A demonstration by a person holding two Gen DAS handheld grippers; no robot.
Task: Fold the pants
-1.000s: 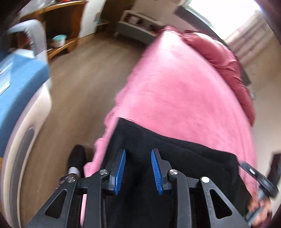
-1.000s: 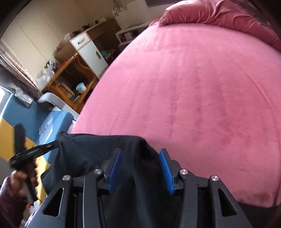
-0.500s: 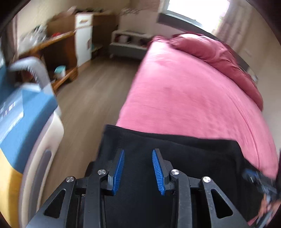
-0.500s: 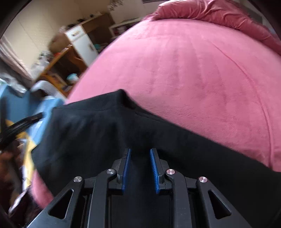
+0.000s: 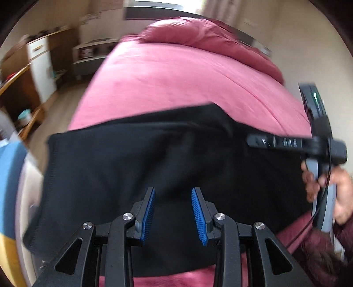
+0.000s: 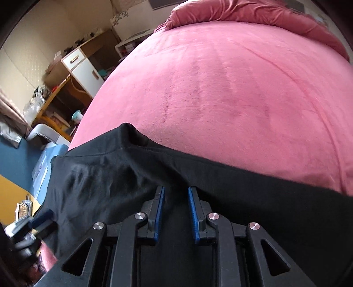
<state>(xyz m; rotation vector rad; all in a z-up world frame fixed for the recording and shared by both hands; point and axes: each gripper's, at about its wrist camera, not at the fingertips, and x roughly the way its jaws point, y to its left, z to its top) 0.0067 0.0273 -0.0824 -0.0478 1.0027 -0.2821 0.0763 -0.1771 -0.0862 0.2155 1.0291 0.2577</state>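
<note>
Black pants (image 5: 136, 159) lie across the near end of a pink bed (image 5: 176, 84), with part of the cloth hanging off the bed's left edge. My left gripper (image 5: 173, 198) hovers over the pants with its blue pads apart and nothing between them. In the right wrist view the pants (image 6: 242, 189) show a raised fold at their far edge. My right gripper (image 6: 175, 198) is over the cloth with a narrow gap between its pads; whether cloth is pinched between them is unclear. The right gripper also shows in the left wrist view (image 5: 317, 145), held by a hand.
A rumpled pink duvet (image 6: 253, 11) lies at the head of the bed. A white cabinet (image 6: 81, 68), wooden shelves (image 6: 53, 97) and a blue-topped box (image 6: 42, 165) stand left of the bed, past a strip of wood floor (image 5: 55, 103).
Both grippers have swung toward the bed's middle. The right gripper's pads, wide apart a second ago, have narrowed. The pants' far edge now lies farther up the bed.
</note>
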